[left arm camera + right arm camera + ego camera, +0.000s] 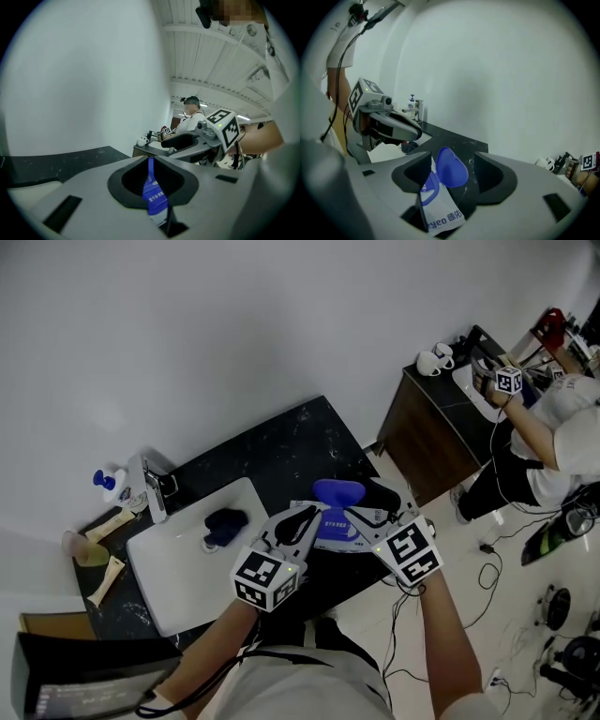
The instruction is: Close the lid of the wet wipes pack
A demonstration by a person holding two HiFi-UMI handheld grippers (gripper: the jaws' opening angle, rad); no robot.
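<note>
- Jaws of the left gripper (152, 186) are pressed together on an edge of the wet wipes pack (154, 200). Only a narrow blue-and-white strip of it shows between them in the left gripper view.
- Jaws of the right gripper (452, 174) are spread wide. The pack's raised lid (451, 168) stands free in the gap between them.
- From the head view both grippers cover most of the pack, leaving a white-and-blue patch and the lid on show.
- The pack's front end is cut off by the gripper body in the right gripper view, and its print is only partly readable.
- The pack sits at the front edge of the dark worktop (281, 451), just beside the white basin (178, 568). Whether it rests on the worktop cannot be told.
- A dark blue thing (225, 521) lies in the basin near the tap (155, 488). Its kind is unclear.
- The pack is white with blue print and a blue oval rim around its opening. The rounded blue lid is tilted up and open, and no wipes can be made out inside.
</note>
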